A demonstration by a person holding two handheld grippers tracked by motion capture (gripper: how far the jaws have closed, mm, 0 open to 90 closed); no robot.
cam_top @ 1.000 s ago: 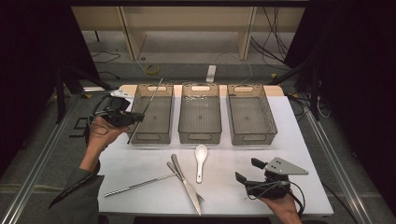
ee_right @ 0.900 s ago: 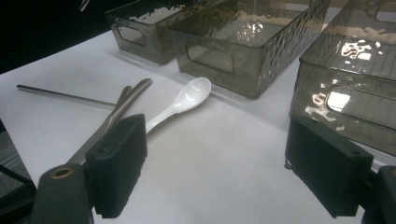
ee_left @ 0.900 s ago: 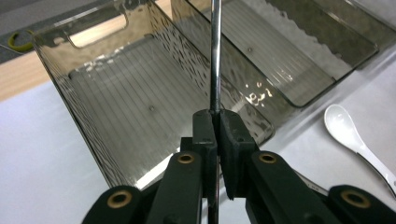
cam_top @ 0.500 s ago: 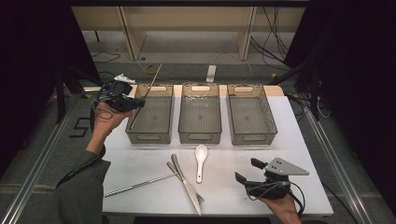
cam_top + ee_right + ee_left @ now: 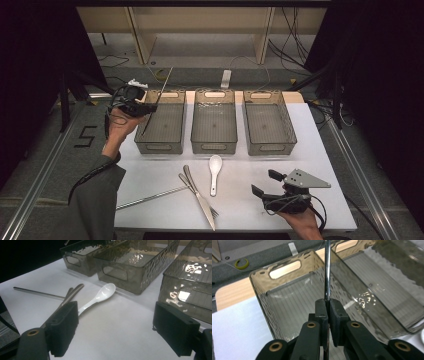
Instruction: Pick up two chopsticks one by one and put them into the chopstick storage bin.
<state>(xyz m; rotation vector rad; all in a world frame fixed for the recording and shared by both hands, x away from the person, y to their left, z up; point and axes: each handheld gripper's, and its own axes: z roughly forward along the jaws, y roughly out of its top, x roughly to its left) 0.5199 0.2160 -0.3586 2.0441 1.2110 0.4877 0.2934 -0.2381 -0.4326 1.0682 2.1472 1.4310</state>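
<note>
My left gripper (image 5: 145, 112) hovers at the left bin's (image 5: 162, 125) left rim, shut on a thin metal rod (image 5: 161, 92) that slants up and away over the bin. In the left gripper view the rod (image 5: 327, 270) rises from between the closed pads (image 5: 322, 308), with the smoky clear bin (image 5: 262, 275) below. My right gripper (image 5: 264, 182) rests open at the table's front right, nothing between its pads (image 5: 62, 325). A second metal rod (image 5: 150, 196), a knife and fork (image 5: 197, 195) and a white spoon (image 5: 215, 170) lie on the white table.
Three smoky plastic bins stand in a row across the back: left, middle (image 5: 214, 145) and right (image 5: 265, 145). In the right gripper view the spoon (image 5: 100, 296), cutlery handles (image 5: 72, 293) and rod (image 5: 37, 292) lie ahead, left of the bins (image 5: 135, 262).
My left gripper has carried the rod farther back along the left bin's left side. The right gripper has stayed put.
</note>
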